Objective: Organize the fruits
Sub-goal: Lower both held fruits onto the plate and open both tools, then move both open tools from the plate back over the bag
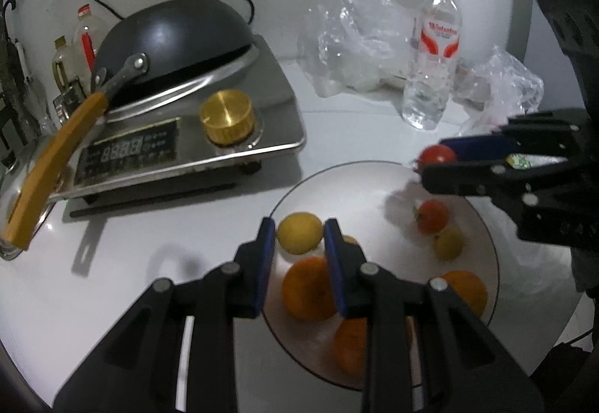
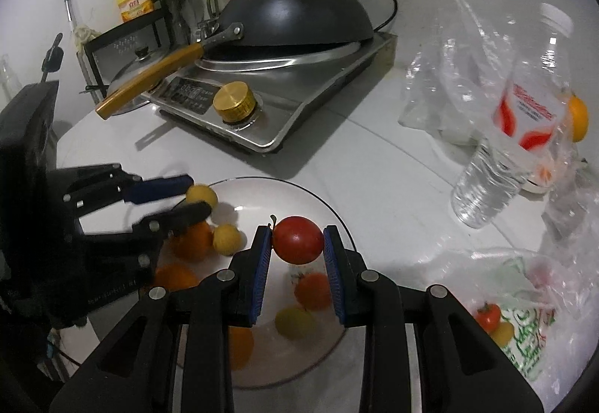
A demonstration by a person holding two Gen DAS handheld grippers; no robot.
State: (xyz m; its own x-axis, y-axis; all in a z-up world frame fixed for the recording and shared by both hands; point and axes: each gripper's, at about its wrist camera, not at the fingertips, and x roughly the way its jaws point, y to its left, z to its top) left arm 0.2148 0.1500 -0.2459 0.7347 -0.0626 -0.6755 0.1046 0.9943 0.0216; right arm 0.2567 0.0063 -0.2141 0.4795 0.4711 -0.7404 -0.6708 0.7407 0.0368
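A clear glass plate [image 1: 374, 163] [image 2: 262, 179] on the white counter holds several oranges [image 1: 309, 287], a red tomato [image 1: 432, 216] and small yellow fruits [image 1: 448, 244]. My left gripper [image 1: 299, 224] [image 2: 199, 195] is over the plate's left side, shut on a yellow fruit [image 1: 299, 241] [image 2: 204, 196]. My right gripper [image 2: 297, 230] [image 1: 432, 158] hangs over the plate's far right rim, shut on a red tomato [image 2: 297, 244] [image 1: 437, 155]. Both held fruits are above the plate.
Behind the plate stands an induction cooker [image 1: 232, 136] with a gold knob [image 1: 226, 113] and an overturned black wok [image 1: 176, 35]. To the right are a water bottle [image 1: 430, 57], clear plastic bags [image 1: 355, 39], and a bag [image 2: 524, 319] holding a tomato [image 2: 487, 315].
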